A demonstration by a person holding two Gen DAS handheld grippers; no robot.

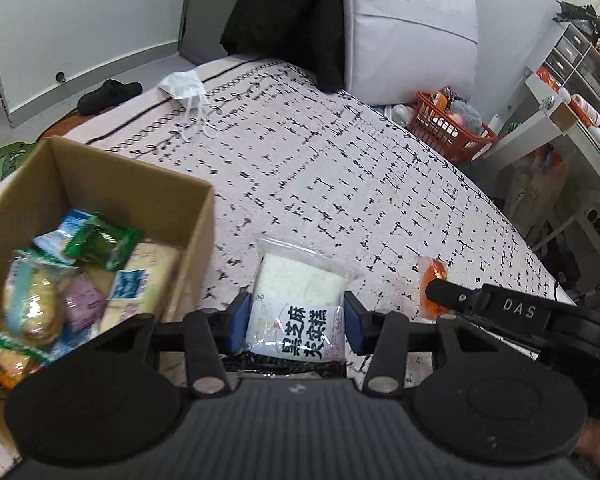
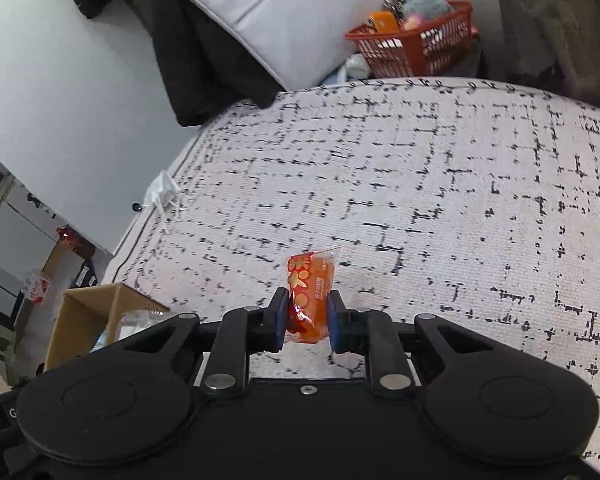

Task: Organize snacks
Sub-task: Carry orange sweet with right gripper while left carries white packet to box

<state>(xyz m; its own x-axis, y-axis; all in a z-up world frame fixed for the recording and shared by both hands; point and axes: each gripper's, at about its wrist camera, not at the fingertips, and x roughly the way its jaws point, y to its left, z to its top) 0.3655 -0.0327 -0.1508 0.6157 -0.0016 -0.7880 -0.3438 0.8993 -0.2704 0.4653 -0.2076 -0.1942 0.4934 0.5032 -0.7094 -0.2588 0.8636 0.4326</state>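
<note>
My left gripper is shut on a clear packet of white rice cake with black lettering, held above the patterned bed cover. To its left stands an open cardboard box holding several wrapped snacks. My right gripper is shut on a small orange snack packet, lifted off the cover. In the left wrist view the right gripper's black finger and the orange packet show at the right. The box corner appears at the lower left of the right wrist view.
A white face mask lies at the bed's far edge. A grey padded bag and black clothing lean at the back. A red basket of items and white shelving stand beyond the bed's right side.
</note>
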